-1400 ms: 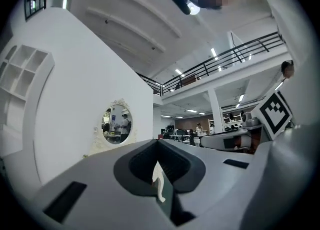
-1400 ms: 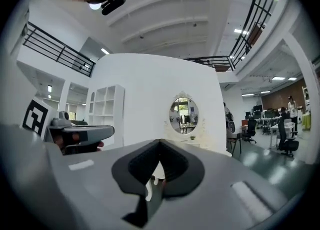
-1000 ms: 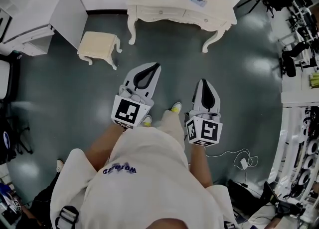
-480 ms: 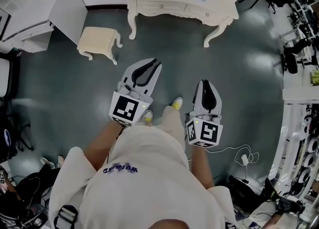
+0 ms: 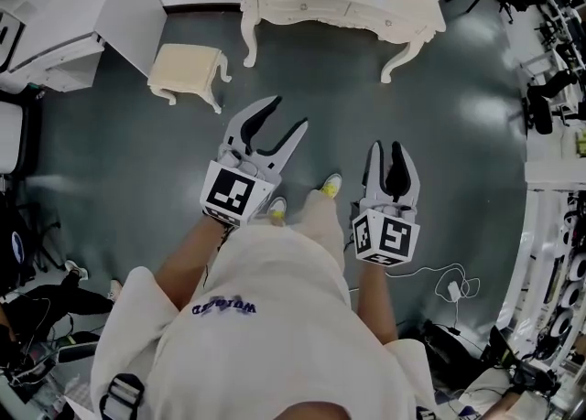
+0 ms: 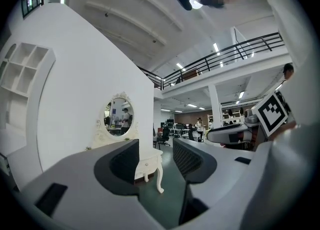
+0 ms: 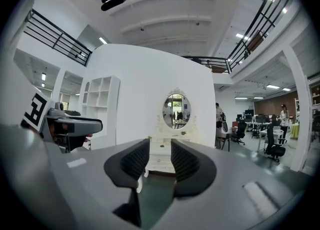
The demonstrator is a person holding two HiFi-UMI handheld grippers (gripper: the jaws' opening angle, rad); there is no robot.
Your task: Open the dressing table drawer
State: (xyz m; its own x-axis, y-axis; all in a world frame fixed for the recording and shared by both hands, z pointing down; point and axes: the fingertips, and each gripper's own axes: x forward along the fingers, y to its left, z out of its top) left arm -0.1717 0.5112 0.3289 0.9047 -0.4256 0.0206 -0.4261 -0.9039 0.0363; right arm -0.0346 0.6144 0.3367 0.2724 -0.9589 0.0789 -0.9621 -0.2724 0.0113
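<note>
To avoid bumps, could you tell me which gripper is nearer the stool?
Left. The left gripper is right of the stool; the right gripper lies farther right. Both empty jaws have just been opening.

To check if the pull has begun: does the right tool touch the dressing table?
Apart. The head view shows floor between the right tool and the dressing table. Its jaws have just been opening, with nothing between them.

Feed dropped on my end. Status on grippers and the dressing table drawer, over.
Left gripper and right gripper both empty, jaws just been opening. Dressing table drawer shut, not yet reached. Stool left of the path.
</note>
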